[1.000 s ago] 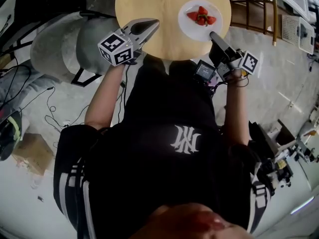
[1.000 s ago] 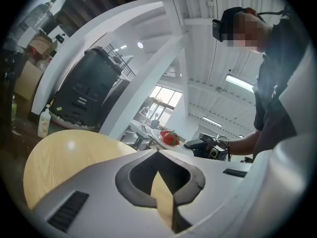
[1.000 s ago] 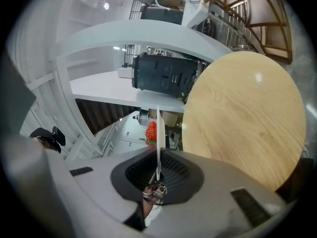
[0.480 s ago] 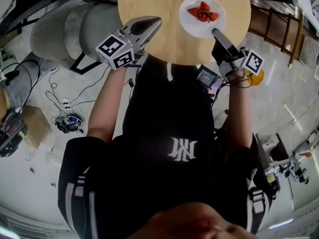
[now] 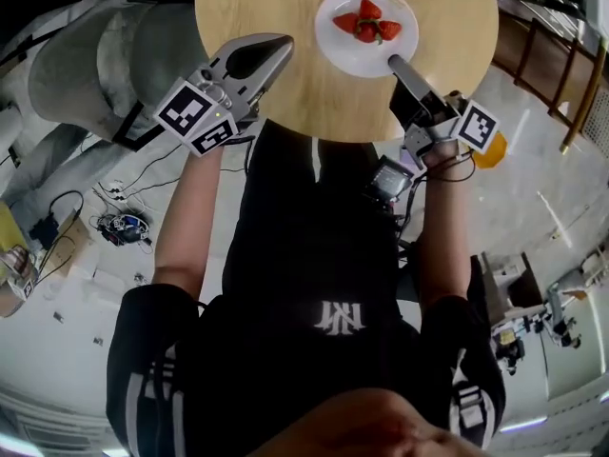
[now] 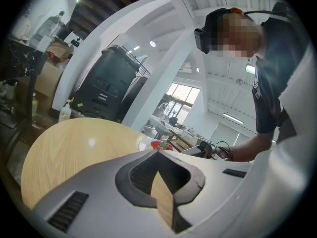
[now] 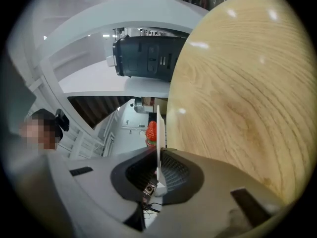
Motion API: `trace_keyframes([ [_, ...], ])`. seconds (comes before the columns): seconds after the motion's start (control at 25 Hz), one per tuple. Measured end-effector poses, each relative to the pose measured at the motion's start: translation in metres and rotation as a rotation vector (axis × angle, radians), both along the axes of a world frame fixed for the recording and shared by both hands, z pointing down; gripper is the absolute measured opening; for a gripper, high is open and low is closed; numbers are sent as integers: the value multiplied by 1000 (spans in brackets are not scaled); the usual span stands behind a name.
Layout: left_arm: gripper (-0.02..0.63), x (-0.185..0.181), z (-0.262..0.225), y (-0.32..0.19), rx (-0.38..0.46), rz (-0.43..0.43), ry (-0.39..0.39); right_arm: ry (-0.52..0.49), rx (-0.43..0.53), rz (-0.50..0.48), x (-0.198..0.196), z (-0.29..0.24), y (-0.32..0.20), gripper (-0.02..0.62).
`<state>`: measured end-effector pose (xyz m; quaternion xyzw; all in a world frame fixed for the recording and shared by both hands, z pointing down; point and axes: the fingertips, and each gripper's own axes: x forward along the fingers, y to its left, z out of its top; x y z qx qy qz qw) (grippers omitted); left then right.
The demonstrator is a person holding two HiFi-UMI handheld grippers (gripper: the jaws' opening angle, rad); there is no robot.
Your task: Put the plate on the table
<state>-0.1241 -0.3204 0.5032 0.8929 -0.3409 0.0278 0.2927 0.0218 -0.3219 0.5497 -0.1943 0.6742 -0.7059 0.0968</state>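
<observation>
Pale wood-grain round table (image 5: 314, 103), with one white plate (image 5: 341, 51) over its right half and a small heap of red strawberries (image 5: 366, 25) at the plate's middle; whether the plate's underside touches the wood cannot be told. Right claw (image 5: 392, 61): closed on the plate's near rim, the thin white edge pinched between its ridged pads, with the strawberries showing just beyond. Left claw (image 5: 282, 42): jaws together with nothing between them, tips over the table's left half, well apart from the plate.
</observation>
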Motion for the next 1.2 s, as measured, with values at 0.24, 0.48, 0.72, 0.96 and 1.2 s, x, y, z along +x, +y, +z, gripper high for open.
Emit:
trace_keyframes([
  [0.24, 10, 6, 19, -2, -12, 16, -4, 36, -5, 6, 2, 22, -7, 29],
  [0.48, 9, 17, 26, -1, -22, 41, 6, 49, -3, 11, 2, 30, -10, 28],
  [0.72, 9, 13, 37, -1, -31, 48, 0, 58, -16, 14, -4, 42, -11, 28],
  [0.96, 9, 15, 44, 0, -30, 63, -17, 72, -21, 15, -5, 50, -12, 29],
  [1.2, 9, 19, 47, 3, -33, 65, -13, 93, -19, 10, -5, 54, -12, 29],
])
